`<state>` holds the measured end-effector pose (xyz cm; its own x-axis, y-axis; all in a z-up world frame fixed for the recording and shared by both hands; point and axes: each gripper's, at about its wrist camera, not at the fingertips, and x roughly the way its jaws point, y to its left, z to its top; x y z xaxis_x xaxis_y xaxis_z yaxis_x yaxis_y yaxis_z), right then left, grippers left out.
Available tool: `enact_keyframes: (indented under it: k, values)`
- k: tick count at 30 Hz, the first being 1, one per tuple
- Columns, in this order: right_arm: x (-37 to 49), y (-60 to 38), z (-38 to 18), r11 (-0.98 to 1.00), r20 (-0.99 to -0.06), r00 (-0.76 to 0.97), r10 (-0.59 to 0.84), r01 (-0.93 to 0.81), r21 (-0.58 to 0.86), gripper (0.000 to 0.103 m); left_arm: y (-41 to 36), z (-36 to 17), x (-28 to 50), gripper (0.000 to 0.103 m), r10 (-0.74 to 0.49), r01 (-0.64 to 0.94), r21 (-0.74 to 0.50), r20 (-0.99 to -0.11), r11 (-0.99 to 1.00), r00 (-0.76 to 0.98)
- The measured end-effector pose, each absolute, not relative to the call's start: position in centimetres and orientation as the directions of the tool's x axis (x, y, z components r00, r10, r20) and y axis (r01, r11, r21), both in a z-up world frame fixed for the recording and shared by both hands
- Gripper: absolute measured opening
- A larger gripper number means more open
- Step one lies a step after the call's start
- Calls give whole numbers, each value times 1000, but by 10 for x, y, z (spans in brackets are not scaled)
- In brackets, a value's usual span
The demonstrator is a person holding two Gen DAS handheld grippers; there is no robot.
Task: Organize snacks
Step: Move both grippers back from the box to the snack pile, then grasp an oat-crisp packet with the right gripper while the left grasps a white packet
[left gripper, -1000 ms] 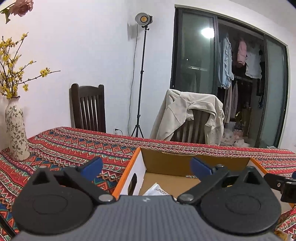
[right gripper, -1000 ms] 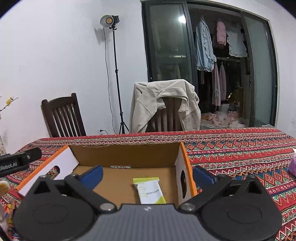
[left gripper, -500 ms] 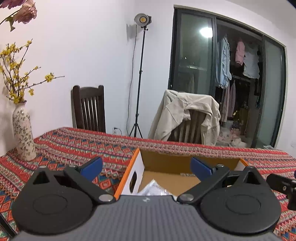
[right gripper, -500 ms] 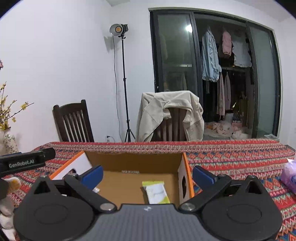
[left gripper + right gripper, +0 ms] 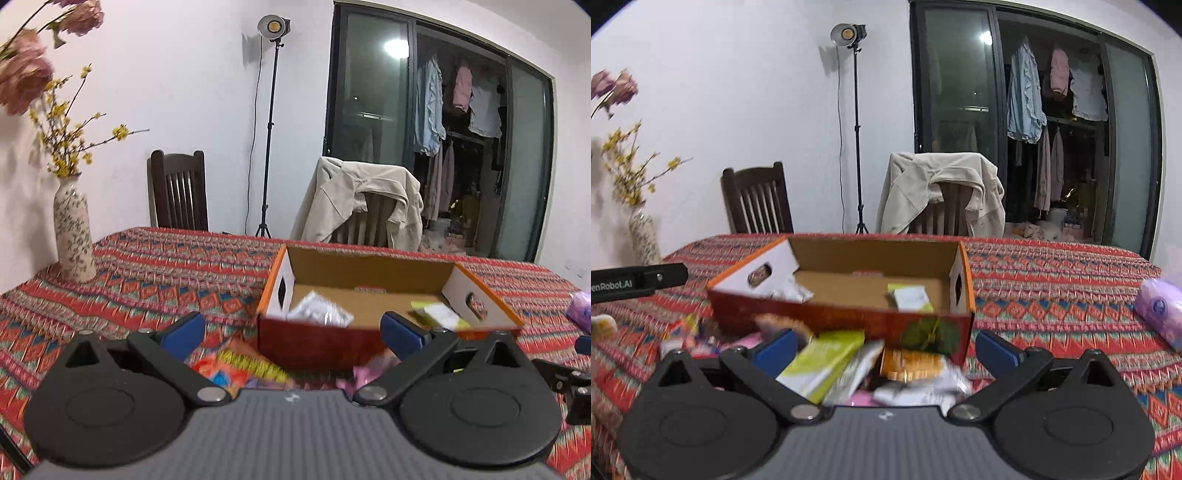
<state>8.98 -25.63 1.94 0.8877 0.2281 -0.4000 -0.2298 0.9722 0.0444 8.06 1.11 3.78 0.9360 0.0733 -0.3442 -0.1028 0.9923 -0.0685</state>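
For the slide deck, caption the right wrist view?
Open right gripper above loose snack packets before the cardboard box on a patterned tablecloth.

One box [image 5: 849, 317], two packets inside [image 5: 910, 297], two chairs [image 5: 757, 199], one vase [image 5: 72, 236].

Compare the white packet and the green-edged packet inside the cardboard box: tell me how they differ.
The white packet lies at the left end of the cardboard box, by the wall with the cut-out; the green-edged packet lies toward the right end. The white packet looks crinkled and puffed up, while the green-edged packet lies flat. The white packet is plain white and silvery; the green-edged packet has a yellow-green border. Both rest on the box floor, untouched by either gripper.
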Motion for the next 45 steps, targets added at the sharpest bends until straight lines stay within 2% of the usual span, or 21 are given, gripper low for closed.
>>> enact_keyframes:
  k: [6,16,21,25,30,31,32,33,38,45]
  values:
    - [52,-256,4,963,-409,874,263,-262,59,103,19,17,42,103,54,-91,-82,-367,992,928]
    - [24,-246,-23,955,-485,827,285,-289,67,103,24,-7,6,103,38,-81,-88,-409,993,912]
    - [20,-235,-31,948,-520,800,298,-313,62,89,21,-14,6,103,22,-68,-92,-431,993,902]
    - [17,-228,-35,940,-542,781,310,-338,51,82,17,-15,5,103,8,-52,-89,-431,995,902]
    - [20,-223,-42,938,-579,758,300,-343,37,69,13,-17,7,103,-6,-39,-92,-444,995,896]
    - [21,-223,-43,940,-586,755,295,-339,36,66,12,-18,8,103,-12,-32,-92,-445,995,895]
    - [22,-223,-45,940,-592,750,294,-339,37,56,10,-18,8,103,-19,-25,-93,-446,995,895]
    - [21,-223,-45,940,-591,752,292,-339,33,54,9,-18,9,103,-26,-18,-95,-447,995,894]
    - [18,-226,-43,936,-567,764,308,-351,36,48,-2,-22,12,103,-69,25,-100,-458,995,886]
    - [22,-235,-41,943,-529,791,308,-328,58,48,-18,-25,15,103,-120,86,-94,-462,992,879]
